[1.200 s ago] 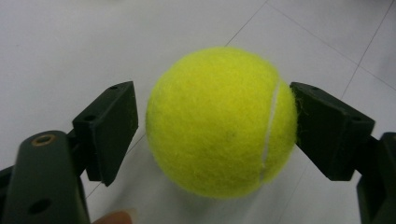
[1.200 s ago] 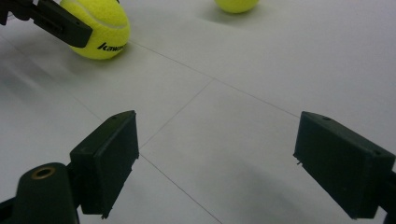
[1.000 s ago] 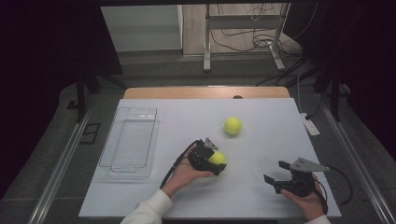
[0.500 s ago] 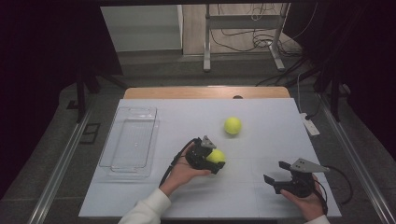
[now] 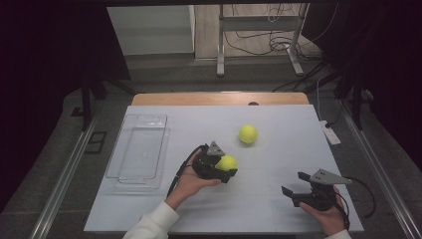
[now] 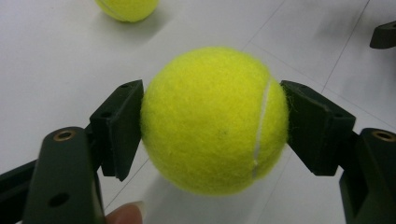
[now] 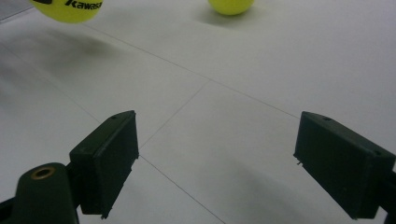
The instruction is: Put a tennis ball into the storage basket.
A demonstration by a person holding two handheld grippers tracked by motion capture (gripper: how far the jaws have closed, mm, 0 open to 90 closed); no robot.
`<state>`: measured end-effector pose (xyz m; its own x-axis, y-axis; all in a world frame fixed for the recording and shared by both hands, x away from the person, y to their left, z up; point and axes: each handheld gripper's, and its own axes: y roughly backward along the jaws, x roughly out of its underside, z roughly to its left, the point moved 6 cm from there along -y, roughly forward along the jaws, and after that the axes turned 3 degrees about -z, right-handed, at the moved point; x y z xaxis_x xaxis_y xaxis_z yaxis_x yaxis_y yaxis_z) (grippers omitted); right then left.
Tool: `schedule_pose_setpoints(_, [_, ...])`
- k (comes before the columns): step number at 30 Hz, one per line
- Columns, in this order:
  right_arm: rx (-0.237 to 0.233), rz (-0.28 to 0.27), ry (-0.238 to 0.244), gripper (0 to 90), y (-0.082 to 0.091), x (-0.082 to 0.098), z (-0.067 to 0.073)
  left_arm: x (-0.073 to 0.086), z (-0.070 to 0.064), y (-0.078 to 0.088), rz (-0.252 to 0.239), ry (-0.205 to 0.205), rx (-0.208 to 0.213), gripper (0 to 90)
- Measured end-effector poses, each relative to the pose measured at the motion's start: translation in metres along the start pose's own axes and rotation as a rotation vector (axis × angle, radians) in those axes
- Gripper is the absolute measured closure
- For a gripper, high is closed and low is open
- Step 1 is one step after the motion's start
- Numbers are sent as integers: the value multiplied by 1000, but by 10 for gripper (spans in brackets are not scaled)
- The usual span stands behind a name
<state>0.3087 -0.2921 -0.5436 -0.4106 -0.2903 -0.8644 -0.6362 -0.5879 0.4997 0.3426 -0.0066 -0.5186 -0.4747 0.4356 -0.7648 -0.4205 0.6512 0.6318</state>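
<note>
The left tool is clamped on a yellow tennis ball. In the left gripper view the two black pads press on opposite sides of the ball, the left pad and the right pad both in contact with the felt, and a white seam runs down the ball's right half. A shadow lies on the counter beneath the ball, which hangs clear of the surface. A fingertip shows at the bottom edge of that view.

In the high view the held ball sits near the middle of the white counter, with the person's left hand wrapped around the tool's body and a white sleeve coming in from the bottom edge.

A second tennis ball rests on the counter, farther from the person and slightly right of the held one, well apart from it (it also shows at the top edge of the left gripper view).

A clear plastic tray lies at the left of the counter, apart from both balls.

The right tool is at the near right of the counter, held in the right hand. Its jaws stand wide apart with nothing between them; the right gripper view shows bare counter between the two pads.
</note>
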Motion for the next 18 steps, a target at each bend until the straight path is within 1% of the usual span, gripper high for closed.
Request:
schedule_pose_setpoints(9, [2,-2,3,137,0,0,-1,-1,2,8,-20,-11,-12,265])
schedule_pose_setpoints(18, [6,-3,8,137,1,0,-1,-3,3,14,-50,-1,-15,265])
